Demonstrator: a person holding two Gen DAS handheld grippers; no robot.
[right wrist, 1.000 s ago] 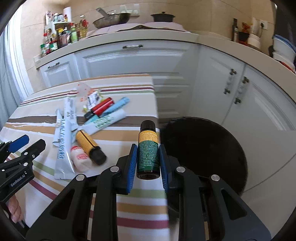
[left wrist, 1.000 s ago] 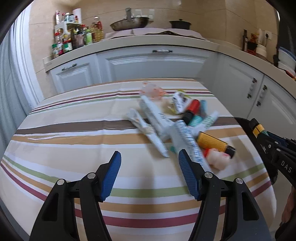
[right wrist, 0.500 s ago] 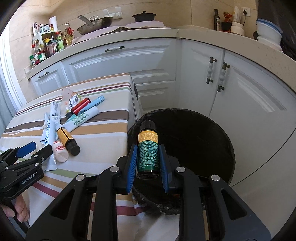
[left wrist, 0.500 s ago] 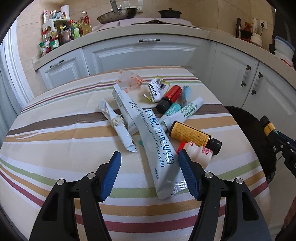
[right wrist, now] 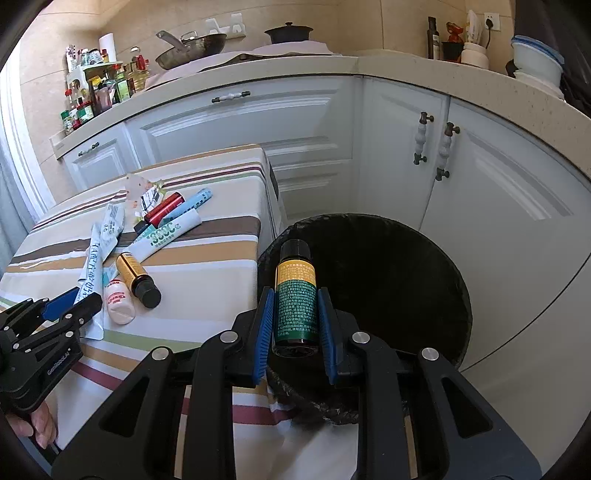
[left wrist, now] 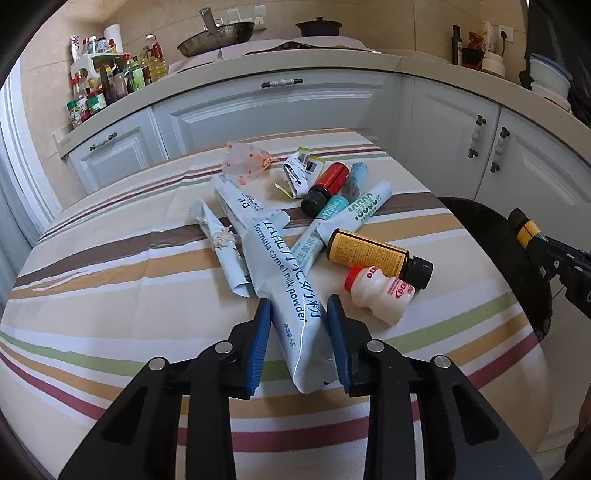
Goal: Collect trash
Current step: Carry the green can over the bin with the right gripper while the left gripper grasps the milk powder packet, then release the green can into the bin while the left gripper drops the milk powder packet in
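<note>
A pile of trash lies on the striped tablecloth (left wrist: pixel 110 266): a long white milk powder sachet (left wrist: pixel 284 266), a crumpled wrapper (left wrist: pixel 221 243), a brown bottle with a yellow label (left wrist: pixel 373 254), a small white yogurt bottle (left wrist: pixel 376 291), a red bottle (left wrist: pixel 327 184) and tubes. My left gripper (left wrist: pixel 298 314) has its blue pads on either side of the sachet's near end, closed in against it. My right gripper (right wrist: pixel 295 306) is shut on a dark bottle with a yellow and green label (right wrist: pixel 295 295) and holds it over the black bin (right wrist: pixel 424 280).
White kitchen cabinets (right wrist: pixel 369 155) stand behind the table and the bin. The counter holds a spice rack (left wrist: pixel 103 88), a pan (left wrist: pixel 218 33) and a pot. The bin stands just off the table's right edge. The left gripper also shows in the right wrist view (right wrist: pixel 59 314).
My left gripper moved forward onto the milk powder sachet and narrowed around it. My right gripper carried the bottle from over the table edge to above the bin.
</note>
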